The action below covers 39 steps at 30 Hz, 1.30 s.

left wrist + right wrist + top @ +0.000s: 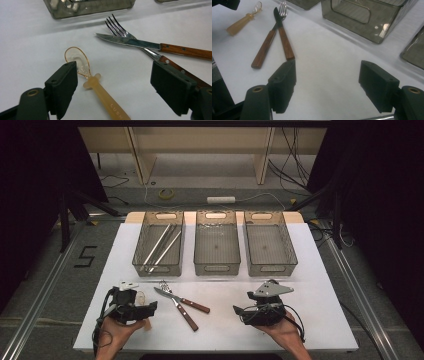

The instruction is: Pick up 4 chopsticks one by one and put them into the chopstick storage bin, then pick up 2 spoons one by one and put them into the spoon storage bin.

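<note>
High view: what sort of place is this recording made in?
Probably a lab or studio recording bay, not a kitchen: black curtains flank the white table, loose cables trail over the floor, and a taped "5" marks it.

From my seat I see a white table on a grey floor, black curtains on both sides, a pale wooden bench behind, cables trailing across.

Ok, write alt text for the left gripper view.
The left claw hangs open over a white table, its jaws either side of a clear-bowled spoon with an amber handle. Beyond it a knife lies across a fork, both wooden-handled, near a grey bin.
</note>
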### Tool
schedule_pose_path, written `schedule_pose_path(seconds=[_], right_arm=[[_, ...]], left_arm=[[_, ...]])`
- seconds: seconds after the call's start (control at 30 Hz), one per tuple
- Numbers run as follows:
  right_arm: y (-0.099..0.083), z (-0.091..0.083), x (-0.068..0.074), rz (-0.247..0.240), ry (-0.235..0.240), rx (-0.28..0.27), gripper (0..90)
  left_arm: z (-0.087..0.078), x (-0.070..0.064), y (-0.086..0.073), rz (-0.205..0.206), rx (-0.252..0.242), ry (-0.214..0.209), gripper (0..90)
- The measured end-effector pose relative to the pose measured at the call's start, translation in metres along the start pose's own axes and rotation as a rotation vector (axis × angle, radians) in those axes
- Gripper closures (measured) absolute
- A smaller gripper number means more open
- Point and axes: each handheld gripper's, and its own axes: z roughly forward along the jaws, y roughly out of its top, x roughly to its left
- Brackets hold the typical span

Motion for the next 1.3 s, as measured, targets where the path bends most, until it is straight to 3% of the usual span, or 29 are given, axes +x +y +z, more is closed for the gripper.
schedule_pose_path(seconds=[0.57, 1.13, 1.3], right_arm=[[-0.001, -0.001, 0.0, -0.001, -0.006, 0.001, 31.2], [0.0, 0.0, 0.002, -0.005, -0.01, 0.002, 31.3], [0.001, -0.001, 0.004, -0.006, -0.015, 0.0, 31.4]], left_arm=[[0.003, 0.0, -0.01, -0.021, 0.05, -0.002, 19.4], [0.012, 0.002, -0.014, -0.057, 0.087, 0.011, 35.0], [0.017, 0.003, -0.017, -0.055, 0.121, 0.02, 38.1]])
